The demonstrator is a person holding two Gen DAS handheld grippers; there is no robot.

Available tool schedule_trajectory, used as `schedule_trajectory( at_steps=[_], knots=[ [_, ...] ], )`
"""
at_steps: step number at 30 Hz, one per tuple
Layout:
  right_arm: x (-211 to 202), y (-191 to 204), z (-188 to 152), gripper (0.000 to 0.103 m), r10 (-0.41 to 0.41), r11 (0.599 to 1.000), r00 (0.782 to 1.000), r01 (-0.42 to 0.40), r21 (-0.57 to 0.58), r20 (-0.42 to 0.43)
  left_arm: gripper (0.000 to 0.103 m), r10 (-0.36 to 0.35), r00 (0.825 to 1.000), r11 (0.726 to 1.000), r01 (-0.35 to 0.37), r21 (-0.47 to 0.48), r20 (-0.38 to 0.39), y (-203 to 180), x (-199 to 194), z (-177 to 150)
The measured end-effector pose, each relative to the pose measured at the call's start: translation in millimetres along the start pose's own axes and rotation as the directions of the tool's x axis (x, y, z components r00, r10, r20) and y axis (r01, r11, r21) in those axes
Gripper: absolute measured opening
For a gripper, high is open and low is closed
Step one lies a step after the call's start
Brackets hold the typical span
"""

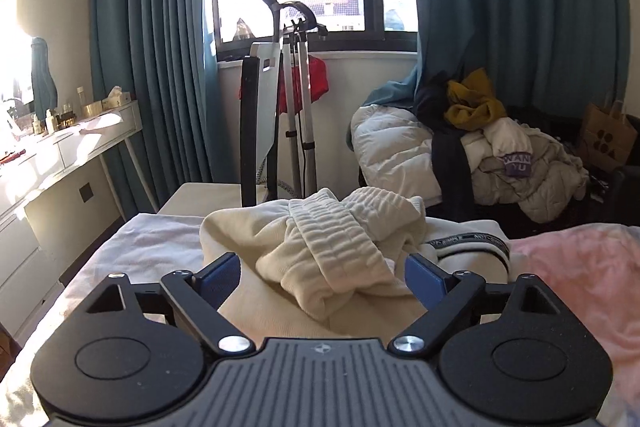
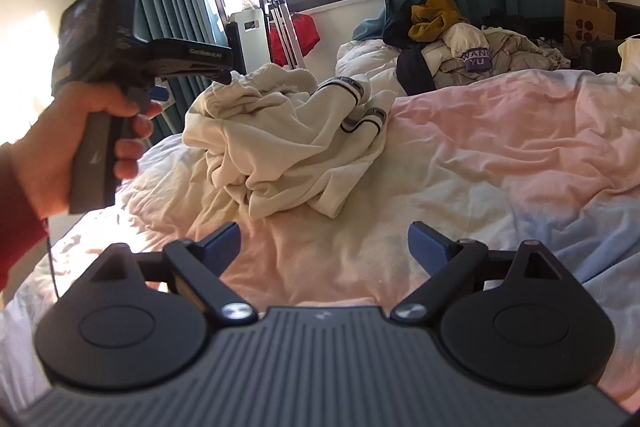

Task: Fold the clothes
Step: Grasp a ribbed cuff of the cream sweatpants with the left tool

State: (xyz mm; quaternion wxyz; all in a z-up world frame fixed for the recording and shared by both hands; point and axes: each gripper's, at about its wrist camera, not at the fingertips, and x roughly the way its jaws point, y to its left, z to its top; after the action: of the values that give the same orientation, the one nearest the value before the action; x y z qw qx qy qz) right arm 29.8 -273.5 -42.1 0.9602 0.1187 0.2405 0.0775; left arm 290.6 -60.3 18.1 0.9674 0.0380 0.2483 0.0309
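Observation:
A crumpled cream garment (image 1: 320, 251) with a ribbed waistband and black-and-white striped trim lies bunched on the bed (image 2: 500, 147). My left gripper (image 1: 322, 279) is open, its blue pads standing either side of the garment's near fold without pressing on it. In the right wrist view the same garment (image 2: 280, 147) lies at the bed's far left. A person's hand (image 2: 100, 123) in a red sleeve holds the left gripper's handle beside it. My right gripper (image 2: 326, 247) is open over bare sheet, short of the garment, with nothing between its fingers.
A heap of clothes and a white duvet (image 1: 480, 147) sits past the bed on the right, with a paper bag (image 1: 608, 139) behind. A garment steamer stand (image 1: 296, 107) is under the window. A dressing table (image 1: 60, 147) runs along the left wall.

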Motion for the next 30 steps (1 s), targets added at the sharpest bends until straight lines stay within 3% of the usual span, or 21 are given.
schedule_trajectory(
  at_steps=[4,8,12,17,24,27,30],
  knots=[
    [11.5,-17.7,-2.2,0.092,-0.007,1.0,1.0,0.008,0.029,-0.005,0.087,0.043,0.998,0.998,-0.044,-0.032,-0.042,1.2,49.6,13.3],
    [28.5,-29.6,-9.9,0.092,0.031,0.997,0.998,-0.027,0.075,-0.049,0.059,0.025,0.994,0.998,-0.031,-0.054,-0.108,0.5,74.7,10.6],
    [31.3,-32.3,-11.3,0.092,0.057,0.994,0.998,-0.053,0.092,-0.038,0.046,0.028,0.997,0.999,-0.03,-0.034,-0.075,-0.3,57.5,7.7],
    [22.9,-30.1,-10.1,0.092,0.08,0.992,0.997,-0.081,0.098,0.01,0.036,0.005,1.0,0.999,-0.005,-0.045,-0.008,18.1,-7.8,-1.6],
    [4.1,-14.4,-8.1,0.092,0.113,0.989,0.991,-0.119,0.088,0.074,0.035,-0.094,0.99,0.989,0.105,-0.102,0.101,74.4,-154.2,-42.8],
    [-7.5,-3.3,-7.7,0.092,0.136,0.988,0.986,-0.142,0.062,0.092,0.035,-0.124,0.988,0.974,0.139,-0.181,0.09,101.0,-197.5,-74.3],
    [-19.0,10.4,-8.9,0.092,0.174,0.984,0.979,-0.178,0.029,0.11,0.035,-0.149,0.989,0.948,0.149,-0.281,0.024,131.2,-216.2,-119.8]
  ],
)
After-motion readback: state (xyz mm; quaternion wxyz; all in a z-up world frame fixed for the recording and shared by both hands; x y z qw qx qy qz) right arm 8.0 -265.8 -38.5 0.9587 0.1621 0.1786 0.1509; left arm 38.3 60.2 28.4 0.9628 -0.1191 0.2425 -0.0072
